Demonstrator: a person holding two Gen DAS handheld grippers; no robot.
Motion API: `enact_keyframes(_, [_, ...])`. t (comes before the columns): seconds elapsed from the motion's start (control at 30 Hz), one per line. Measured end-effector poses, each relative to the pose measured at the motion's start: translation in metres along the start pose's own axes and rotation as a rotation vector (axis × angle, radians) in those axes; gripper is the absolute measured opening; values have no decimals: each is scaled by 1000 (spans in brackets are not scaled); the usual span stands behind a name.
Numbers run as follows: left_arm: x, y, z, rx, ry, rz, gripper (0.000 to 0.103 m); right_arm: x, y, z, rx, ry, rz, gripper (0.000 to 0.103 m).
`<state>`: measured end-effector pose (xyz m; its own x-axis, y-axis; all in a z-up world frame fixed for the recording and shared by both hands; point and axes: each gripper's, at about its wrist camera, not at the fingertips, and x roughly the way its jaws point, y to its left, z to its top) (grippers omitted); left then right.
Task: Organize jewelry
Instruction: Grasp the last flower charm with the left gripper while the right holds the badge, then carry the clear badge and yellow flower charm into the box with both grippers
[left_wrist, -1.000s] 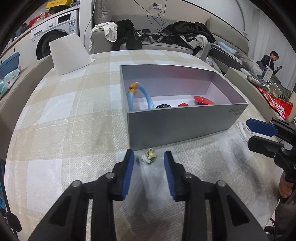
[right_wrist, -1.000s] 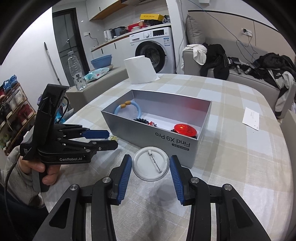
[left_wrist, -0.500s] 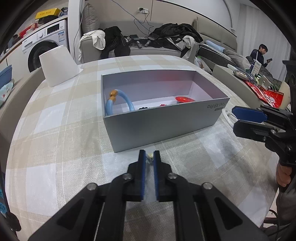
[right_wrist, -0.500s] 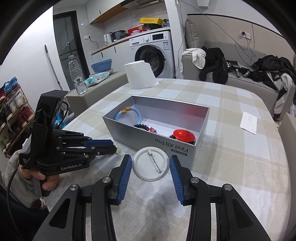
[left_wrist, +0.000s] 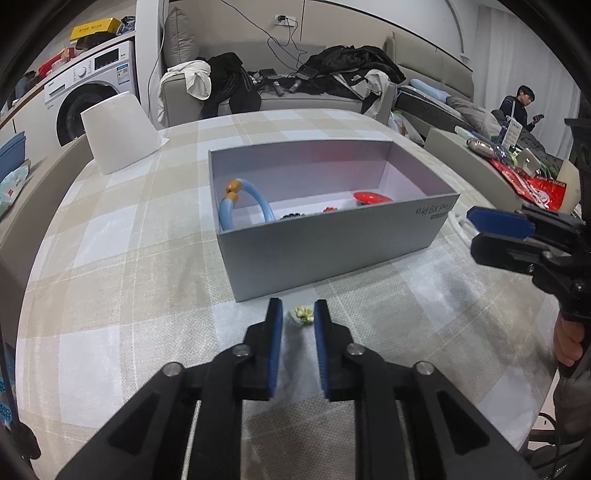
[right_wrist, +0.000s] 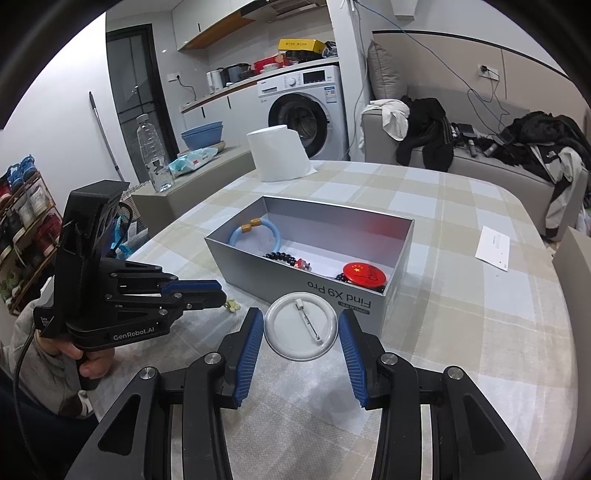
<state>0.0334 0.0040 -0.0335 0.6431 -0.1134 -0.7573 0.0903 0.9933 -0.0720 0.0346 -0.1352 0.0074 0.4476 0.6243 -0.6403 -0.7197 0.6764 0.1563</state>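
A grey box (left_wrist: 332, 243) (right_wrist: 258, 264) stands on the checked table. It holds a blue bangle (left_wrist: 255, 201) (right_wrist: 275, 236), a dark bead bracelet (right_wrist: 279, 256) and a red badge (left_wrist: 371, 198) (right_wrist: 364, 274). A small yellow-green flower piece (left_wrist: 301, 314) (right_wrist: 232, 305) lies on the table before the box. My left gripper (left_wrist: 298, 319) (right_wrist: 221, 295) is open a little, its fingertips on either side of the flower piece. My right gripper (right_wrist: 301, 334) (left_wrist: 476, 230) is open, its fingers on either side of a white round badge (right_wrist: 301, 325) lying pin side up.
A white paper roll (left_wrist: 118, 133) (right_wrist: 279, 153) stands on the table's far side. A white slip of paper (right_wrist: 493, 248) lies on the table to the right. A sofa with clothes (right_wrist: 480, 147) and a washing machine (right_wrist: 306, 110) lie beyond.
My left gripper shut around the flower piece half a second ago and has now opened a little; the piece lies on the table. My right gripper has stayed open around the white badge.
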Motion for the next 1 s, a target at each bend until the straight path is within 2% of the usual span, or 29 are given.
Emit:
enact_keyframes(0.17, [10,-7,-1,24,40,21,15,0,1,-1,0,3,2,41])
enact_keyframes(0.33, [11,-6,1,23,42,22,16,1,2,-2,0,7,3,41])
enact_keyframes(0.47, [12,-11,2,39,44,17,28,1,2,-2,-1,8,4,41])
enact_keyframes(0.53, [13,-14,2,55,45,30,29,0,2,-2,-1,6,4,41])
enact_keyframes(0.63, [12,-10,2,39,43,19,26,-1,2,-2,-2,3,3,41])
enact_keyframes(0.7, [11,-8,2,28,41,20,14,-1,2,-1,-3,1,2,41])
enact_keyframes(1.0, [4,-17,0,68,13,-11,14,-7,1,3,-4,-18,-2,41])
